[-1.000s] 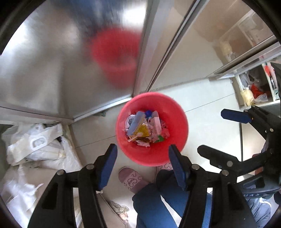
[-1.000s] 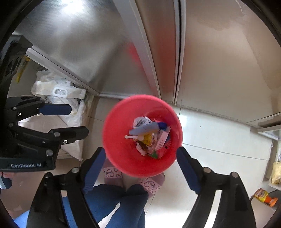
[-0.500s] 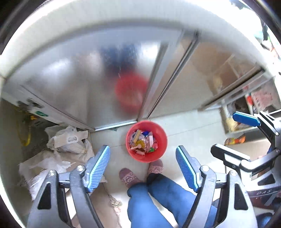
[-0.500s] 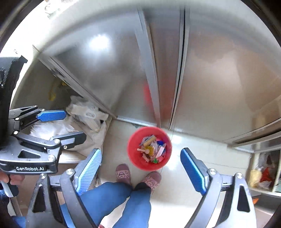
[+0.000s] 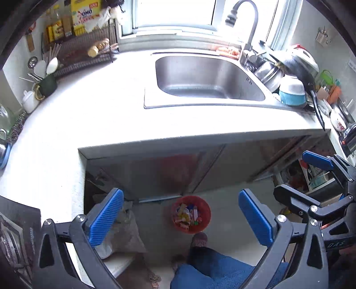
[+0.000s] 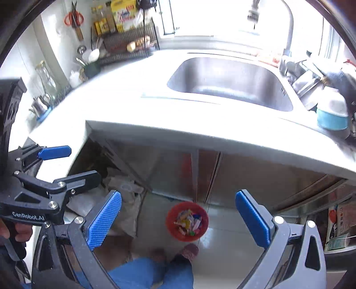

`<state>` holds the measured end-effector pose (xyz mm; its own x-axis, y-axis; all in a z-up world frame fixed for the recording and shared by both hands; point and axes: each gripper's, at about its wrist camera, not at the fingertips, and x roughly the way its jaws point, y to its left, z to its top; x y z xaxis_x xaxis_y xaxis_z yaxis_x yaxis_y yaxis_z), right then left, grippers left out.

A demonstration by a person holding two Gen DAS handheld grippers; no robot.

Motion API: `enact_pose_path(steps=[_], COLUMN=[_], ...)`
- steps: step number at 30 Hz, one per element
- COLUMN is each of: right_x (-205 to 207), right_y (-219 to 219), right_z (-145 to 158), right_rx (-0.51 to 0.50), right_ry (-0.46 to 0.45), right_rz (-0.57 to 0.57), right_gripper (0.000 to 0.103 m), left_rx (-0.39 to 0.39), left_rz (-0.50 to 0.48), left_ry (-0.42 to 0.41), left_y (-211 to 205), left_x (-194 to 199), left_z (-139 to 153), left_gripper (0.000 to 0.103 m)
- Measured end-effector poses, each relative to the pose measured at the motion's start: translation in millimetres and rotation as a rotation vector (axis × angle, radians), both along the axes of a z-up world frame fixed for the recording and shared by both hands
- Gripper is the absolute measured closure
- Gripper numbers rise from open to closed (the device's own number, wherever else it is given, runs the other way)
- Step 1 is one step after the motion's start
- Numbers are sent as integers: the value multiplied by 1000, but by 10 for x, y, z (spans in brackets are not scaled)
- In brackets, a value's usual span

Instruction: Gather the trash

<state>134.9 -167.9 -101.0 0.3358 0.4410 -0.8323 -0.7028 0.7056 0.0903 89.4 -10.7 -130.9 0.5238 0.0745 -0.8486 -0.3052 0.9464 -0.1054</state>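
Note:
A red bin point(image 5: 191, 214) full of mixed wrappers and packets stands on the floor, far below, against the steel cabinet doors; the right wrist view shows the same bin point(image 6: 187, 221). My left gripper point(image 5: 179, 195) hangs high above it, its jaws opening wide with nothing between the blue pads. My right gripper point(image 6: 178, 196) is just as high, its jaws also opening and empty. Each gripper shows in the other's view: the right gripper point(image 5: 293, 173) at the right edge, the left gripper point(image 6: 82, 163) at the left edge. Neither touches the bin.
A white countertop point(image 5: 89, 115) with a steel sink point(image 5: 200, 75) and a faucet point(image 5: 244, 13) lies ahead. Stacked pots and bowls point(image 5: 291, 93) crowd its right side, a rack of jars point(image 5: 77, 33) its back left. A person's blue trouser legs point(image 5: 211, 271), slippers point(image 5: 199, 239) and white bags point(image 5: 120, 231) are on the floor.
Both grippers have risen far above the bin, which now looks small. The countertop and sink have come into view. Both pairs of jaws have spread wider.

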Motion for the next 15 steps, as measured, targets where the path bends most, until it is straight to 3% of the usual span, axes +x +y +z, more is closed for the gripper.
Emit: enact_pose_path(steps=[10, 15], right_x=[-382, -714], right_y=[-71, -84], right_z=[732, 963], right_rx=[44, 44], right_ry=[-160, -216], right_rz=[-140, -197], right_gripper=[1, 1], left_rx=[21, -3], left_rz=[-44, -64], left_ry=[-156, -195], left_y=[0, -39], left_x=[-559, -889], left_z=[922, 1163], left_gripper=[0, 0])
